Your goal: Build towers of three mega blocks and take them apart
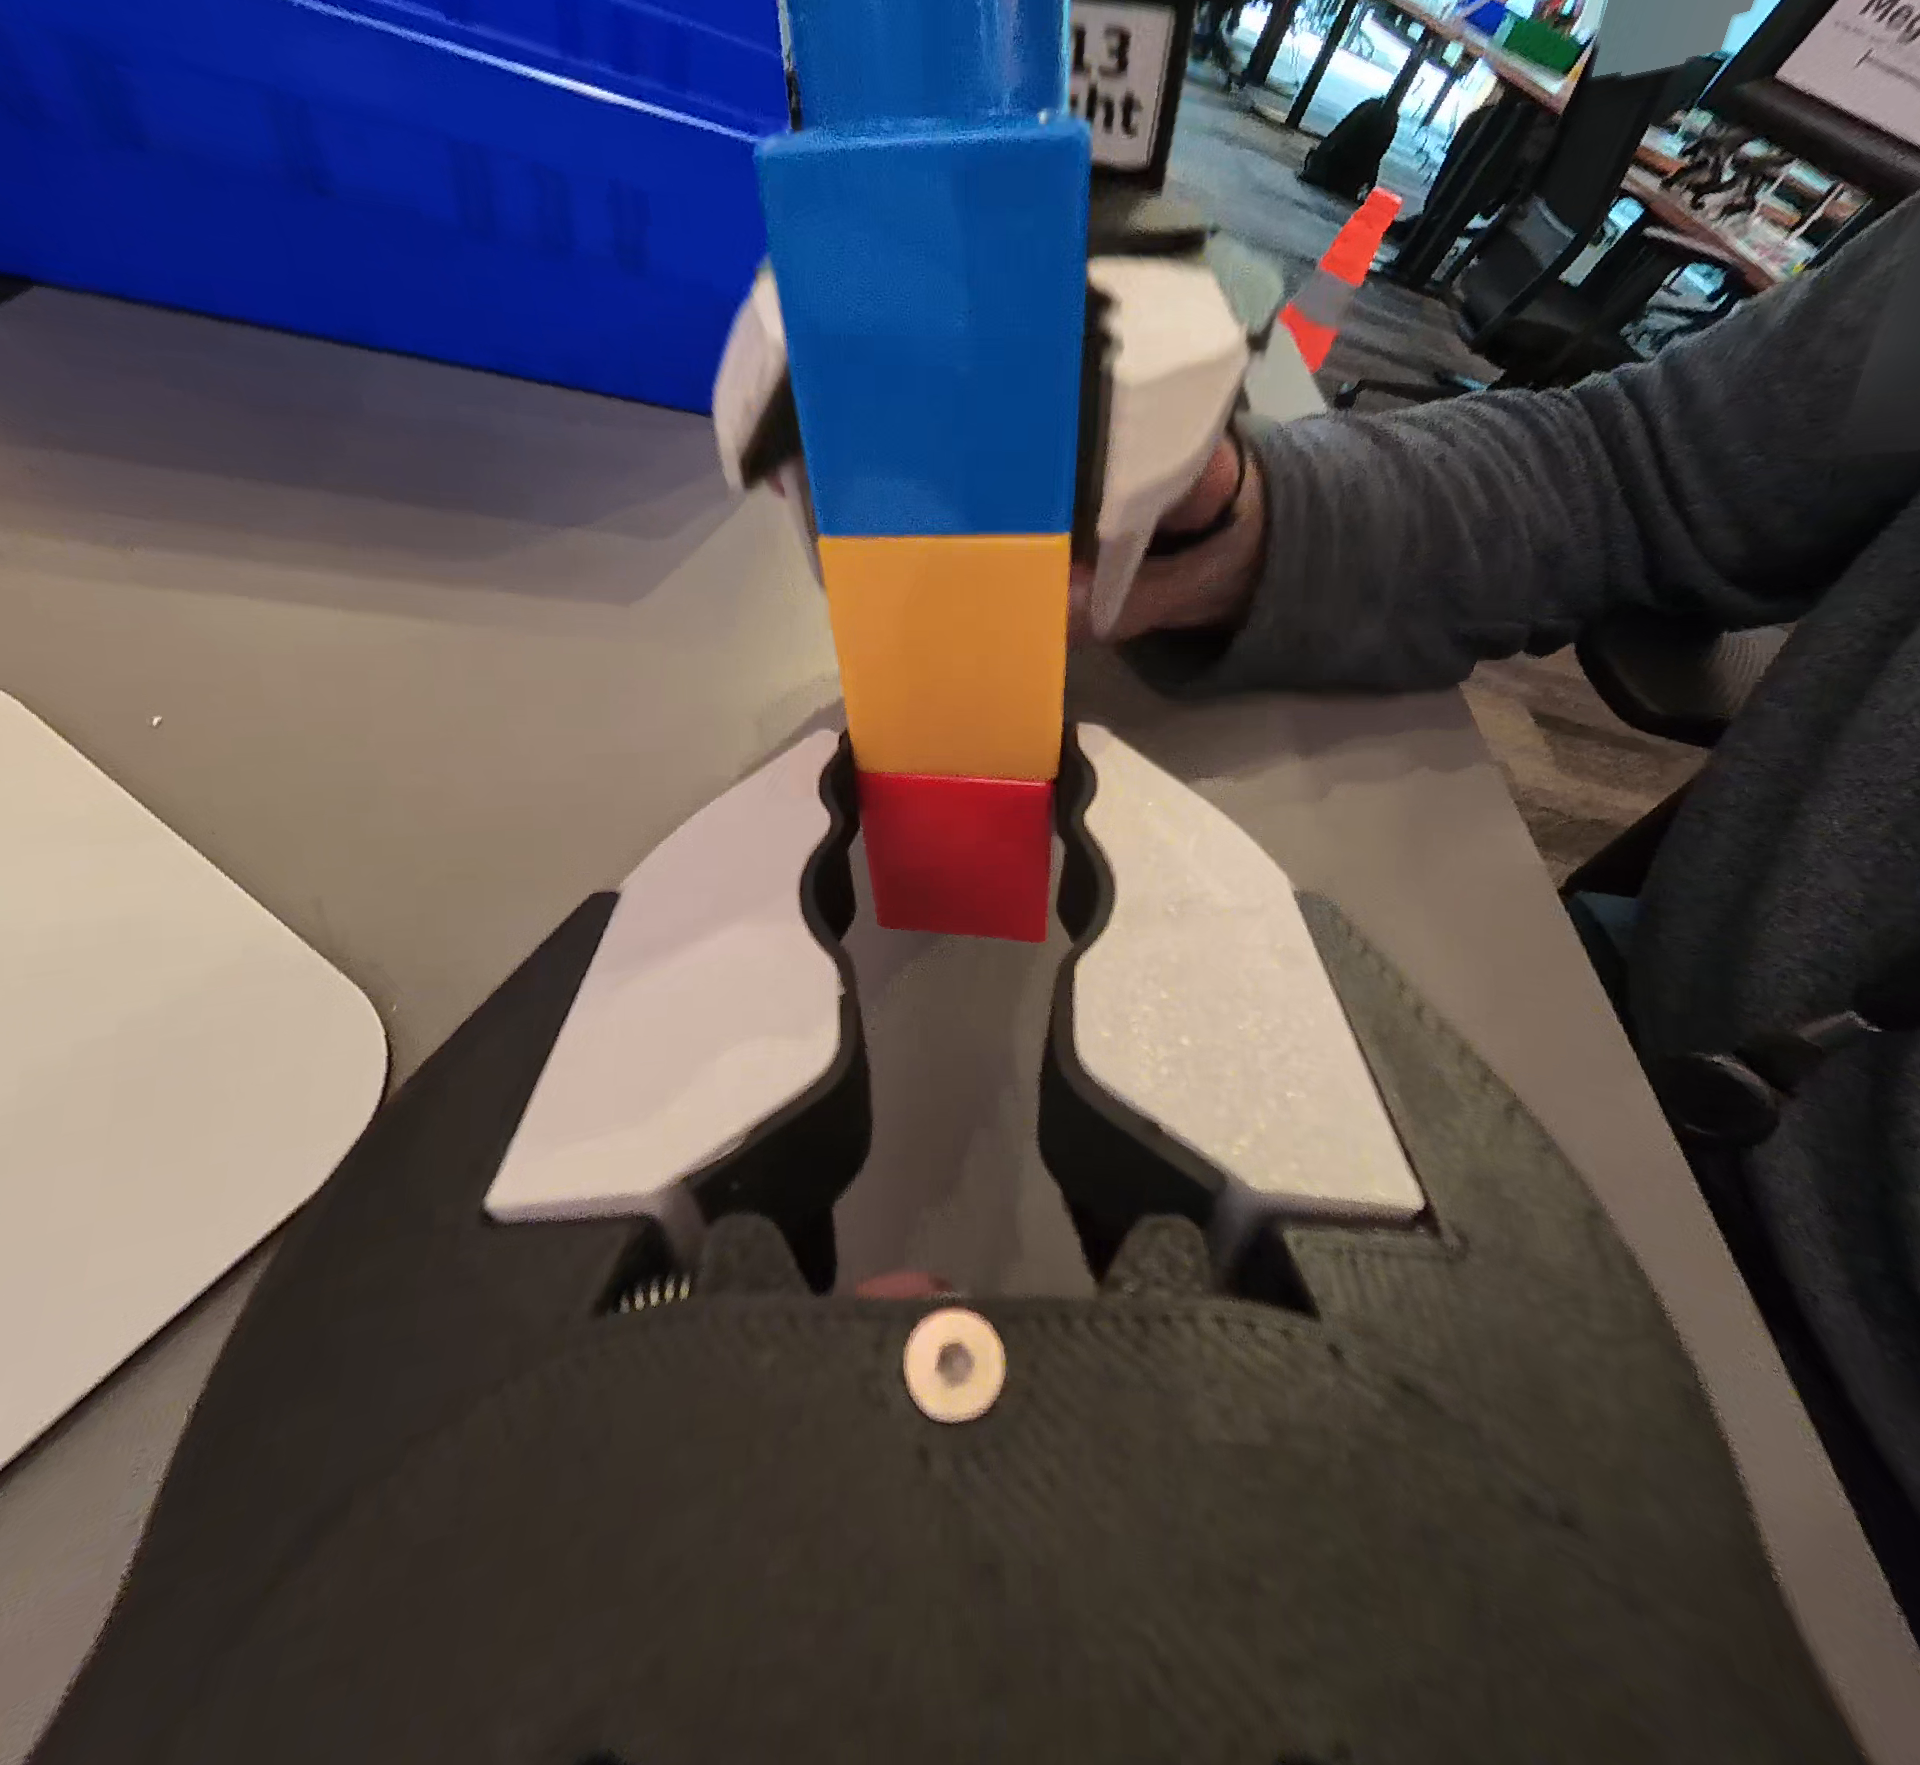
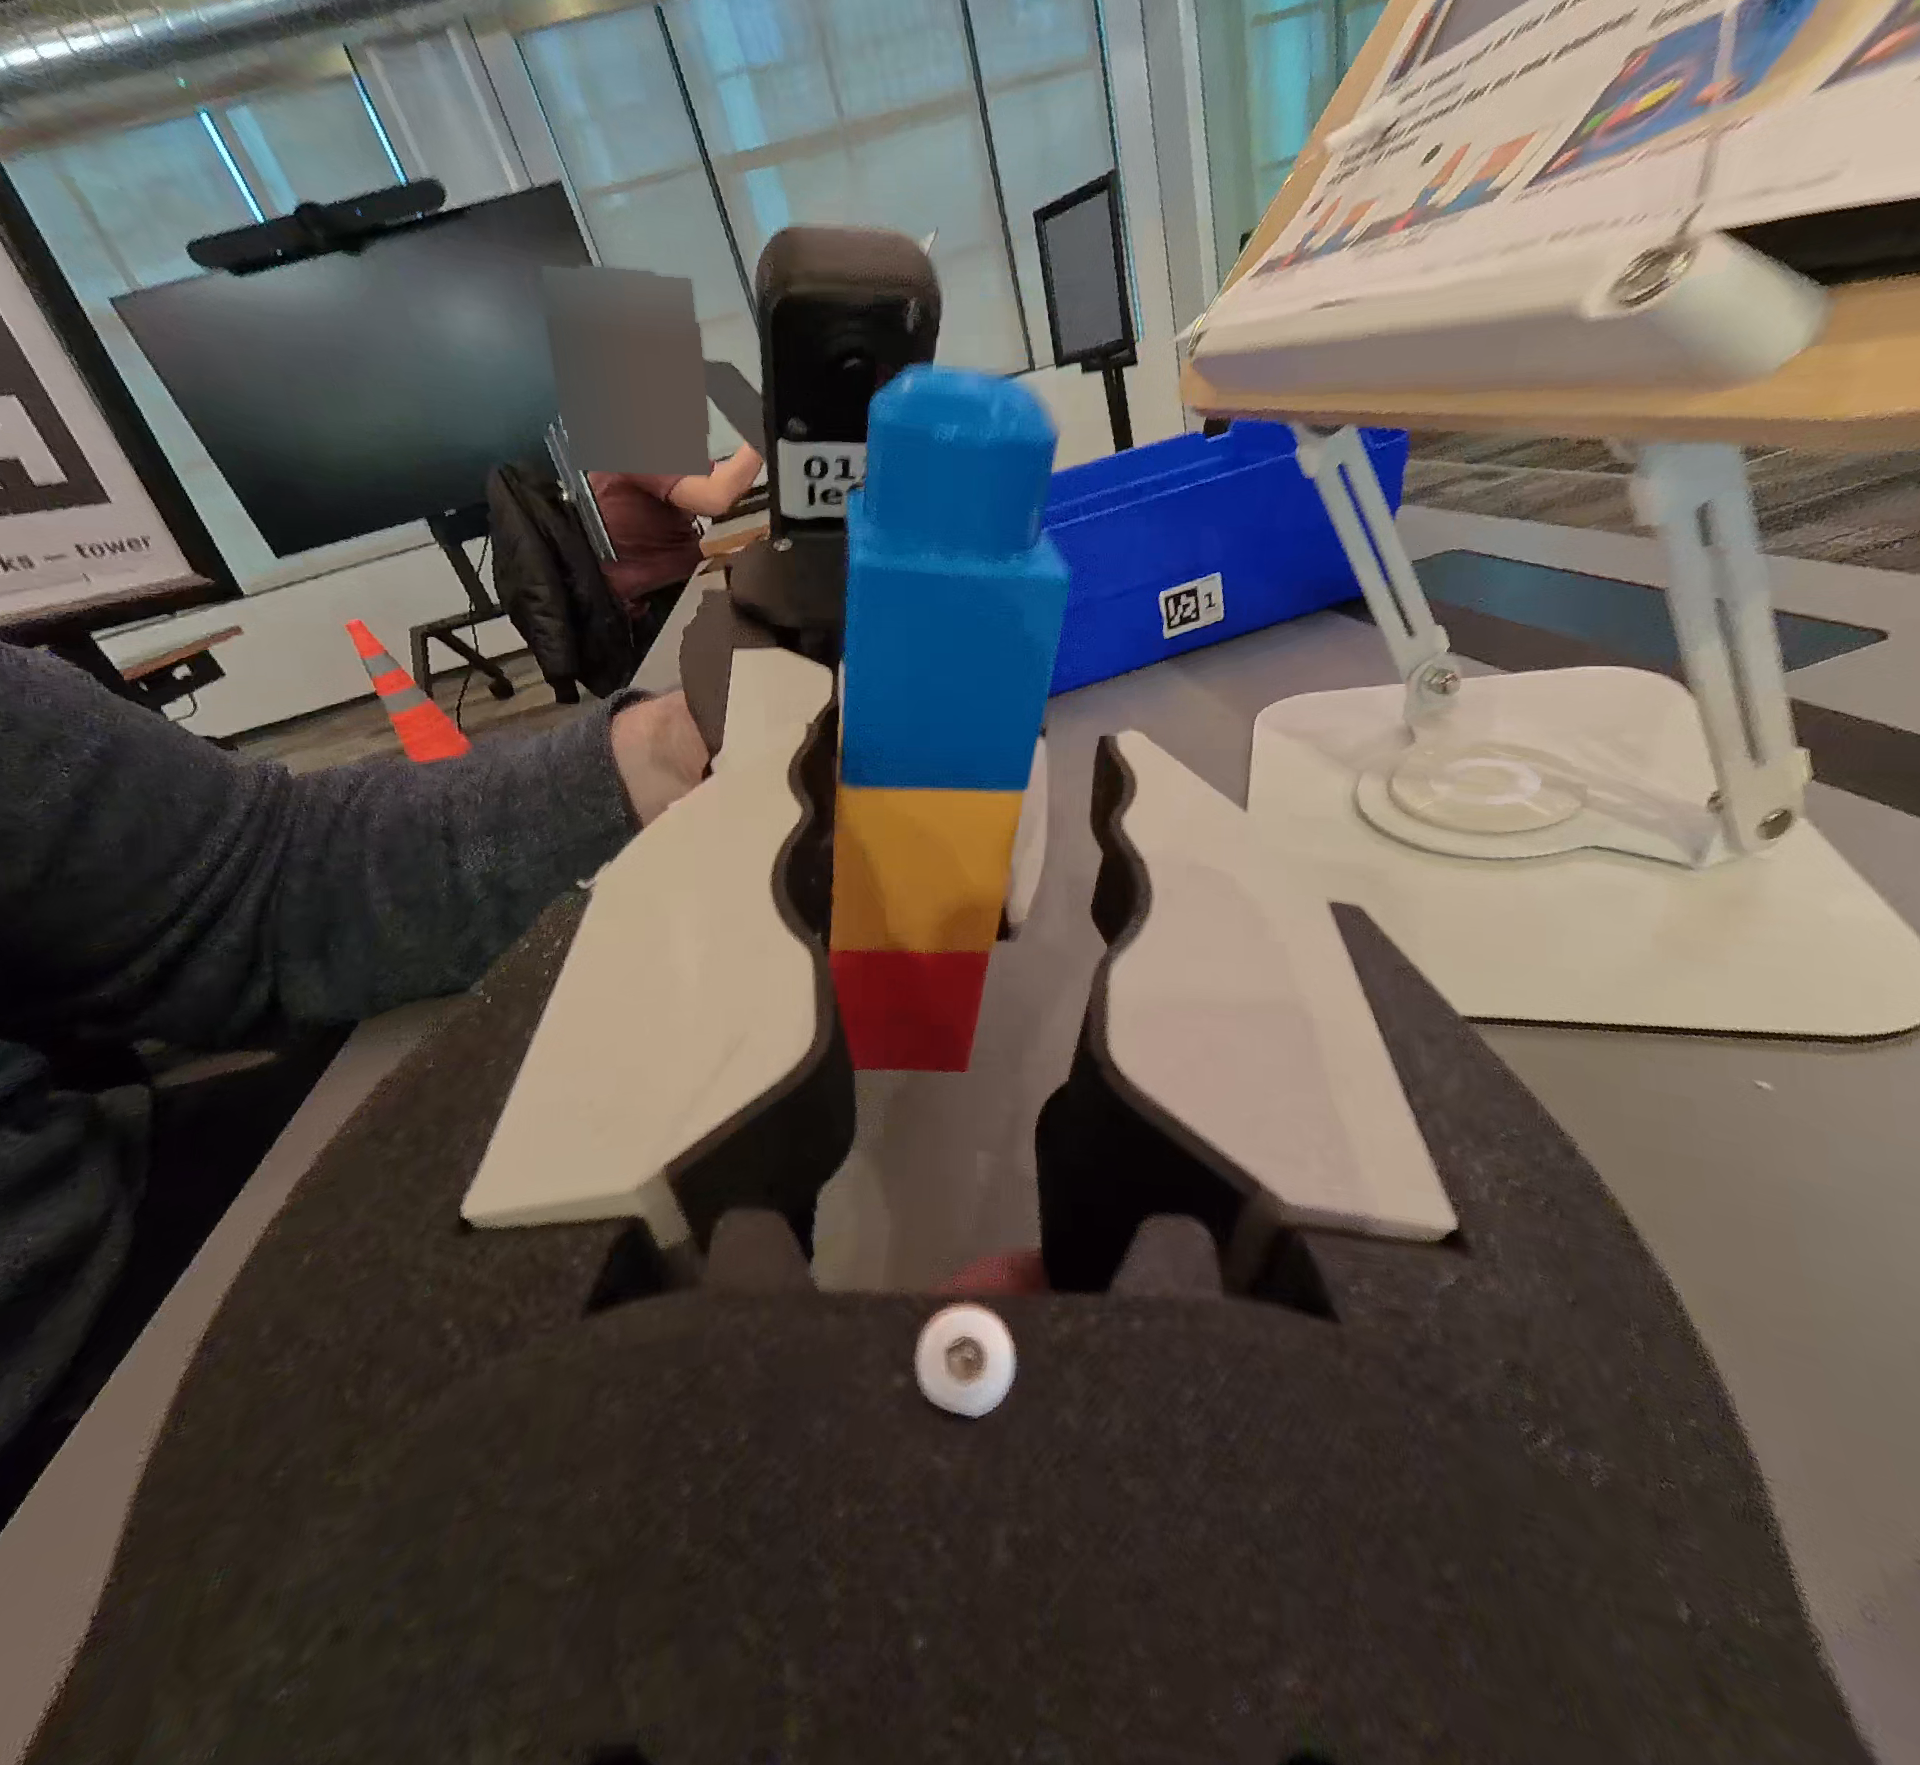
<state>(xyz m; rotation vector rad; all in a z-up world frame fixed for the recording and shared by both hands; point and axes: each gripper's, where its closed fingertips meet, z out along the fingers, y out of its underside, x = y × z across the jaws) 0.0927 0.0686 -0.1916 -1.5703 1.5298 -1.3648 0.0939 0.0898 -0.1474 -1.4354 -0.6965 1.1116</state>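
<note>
On the grey table (image 1: 416, 780) stood a tower of three blocks: a red block (image 1: 961, 858) at the bottom, a yellow block (image 1: 951, 650) on it, and a blue block (image 1: 930, 333) on top with its round stud up. The tower stood upright, between the two grippers, which faced each other across it.

The left gripper (image 1: 956, 832) sat low at the tower's foot, its fingers on either side of the red block and touching or very nearly touching it; it looked clenched on that block, though contact on the right-hand finger was hard to be sure of. The right gripper (image 2: 961, 790) was released: in its own view one finger (image 2: 727, 832) lay against the tower's side while the other stood apart from it with a clear gap. Seen from the left wrist view, its fingers flanked the blue block higher up the tower.

Behind the tower was a blue bin (image 2: 1195, 562). Beside the tower, a white stand (image 2: 1558, 884) rested on the table, carrying a tilted board with a printed sheet. Beyond the table edge, off past the tower, an orange cone (image 2: 400, 697) stood on the floor. A grey sleeve (image 1: 1507, 510) reached toward the tower behind the right gripper.
</note>
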